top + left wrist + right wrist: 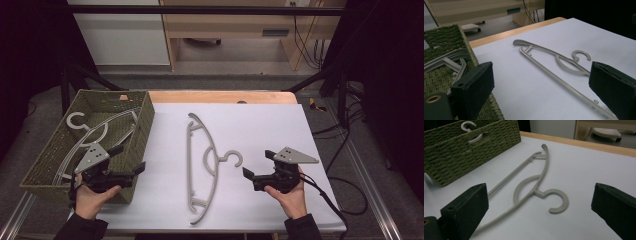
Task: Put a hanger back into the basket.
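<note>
Left gripper [131,159] sits at the near right corner of the basket [146,116], jaws spread wide with nothing between them, aimed across the sheet toward the middle of the table. Behind it and to its left, inside the basket, 1 hanger [87,134] already lies flat with its hook toward the far wall; at least 1 is stowed, though how many lie stacked there is hard to tell.

Ahead of that gripper, between the 2 grippers, a 2nd hanger [201,165] lies loose on the white sheet [265,120], its long bar running away from the person and its hook [233,158] pointing toward the right gripper [257,163]. My reading is that this one is what remains: it is not yet picked up, and it has to go over the basket's right wall.

Right gripper is just beside the hook, jaws also wide apart and holding nothing, well apart from the sheet's right edge.

Open room is good. Sheet around the loose hanger is bare on all sides, so either gripper can come in low. Main obstacle is the basket's right wall, which stands near the hanger's far end and touches or nearly touches the left gripper; a lifted hanger needs to clear that rim. Near edge of the table lies close to the hanger's near end.
</note>
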